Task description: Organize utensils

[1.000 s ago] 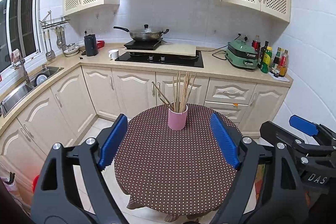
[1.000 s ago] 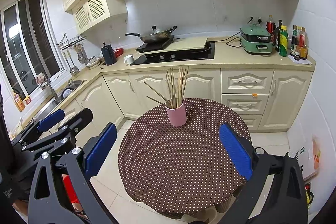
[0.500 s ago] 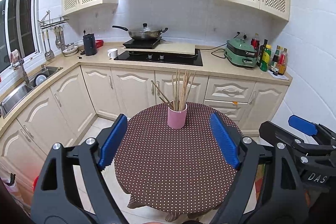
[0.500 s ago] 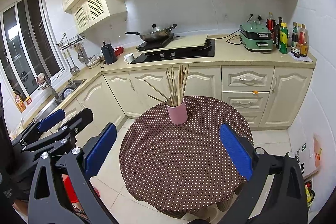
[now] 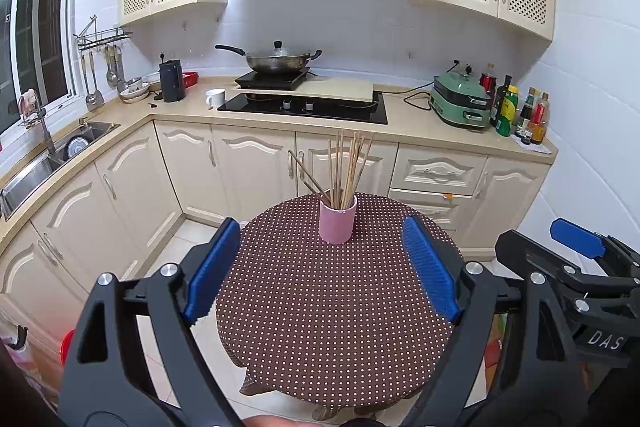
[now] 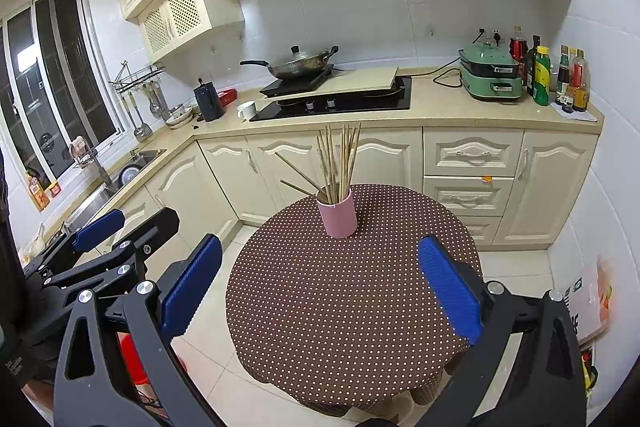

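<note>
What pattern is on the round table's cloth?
The tablecloth is dark brown with small, evenly spaced white polka dots, shown best in the left wrist view.

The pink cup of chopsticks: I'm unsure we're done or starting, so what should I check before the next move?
1. Pink cup upright on the dotted table: ok.
2. Chopsticks all inside the cup: ok, though two lean far left.
3. Loose utensils on the visible tabletop: none seen, ok.
4. Left gripper fingers open, empty: ok.
5. Right gripper fingers open, empty: ok.
6. Table's near edge below the grippers: cannot tell.
</note>
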A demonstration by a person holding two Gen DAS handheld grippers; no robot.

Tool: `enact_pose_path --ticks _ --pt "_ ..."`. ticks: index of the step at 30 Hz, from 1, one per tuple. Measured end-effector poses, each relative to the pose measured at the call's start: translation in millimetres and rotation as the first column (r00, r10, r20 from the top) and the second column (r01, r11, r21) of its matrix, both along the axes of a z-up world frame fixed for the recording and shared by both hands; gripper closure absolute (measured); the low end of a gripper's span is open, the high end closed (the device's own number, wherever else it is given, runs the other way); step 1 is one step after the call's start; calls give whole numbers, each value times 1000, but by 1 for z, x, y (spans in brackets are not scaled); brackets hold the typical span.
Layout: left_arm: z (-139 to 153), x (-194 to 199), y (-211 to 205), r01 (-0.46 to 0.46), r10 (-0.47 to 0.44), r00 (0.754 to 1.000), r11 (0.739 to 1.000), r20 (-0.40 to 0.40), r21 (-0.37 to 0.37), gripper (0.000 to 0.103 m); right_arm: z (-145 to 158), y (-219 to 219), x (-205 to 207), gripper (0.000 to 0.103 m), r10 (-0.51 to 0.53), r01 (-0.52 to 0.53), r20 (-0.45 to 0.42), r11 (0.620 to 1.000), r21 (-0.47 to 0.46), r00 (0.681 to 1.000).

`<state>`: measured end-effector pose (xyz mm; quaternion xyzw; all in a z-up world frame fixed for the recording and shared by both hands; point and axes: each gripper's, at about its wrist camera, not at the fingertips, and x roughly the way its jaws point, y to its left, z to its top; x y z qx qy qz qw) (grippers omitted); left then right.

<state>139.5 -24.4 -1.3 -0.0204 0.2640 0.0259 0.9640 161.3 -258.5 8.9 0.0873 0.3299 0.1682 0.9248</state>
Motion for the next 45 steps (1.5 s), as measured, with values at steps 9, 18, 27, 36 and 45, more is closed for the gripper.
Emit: enact_pose_path --ticks 9,18,27,36,45 --pt "2 -4 -2 7 -7 1000 1000 1 7 21 -2 -5 -4 8 -12 12 -12 1000 15 1000" --pt "0 -3 -7 -5 5 1000 1000 -11 16 21 -3 -5 -5 8 -14 15 -25 1000 7 1000" --pt "-1 -3 -6 -16 16 1000 1000 -8 10 20 -4 -3 -7 8 -20 20 -28 1000 11 999" --pt "-4 -2 -1 -1 1 1000 1000 -17 -5 20 -4 0 -5 8 -28 28 -33 1000 9 999" --pt "-5 -1 1 5 -5 1000 1000 -24 -3 20 -5 3 -2 8 -24 24 -42 1000 4 999"
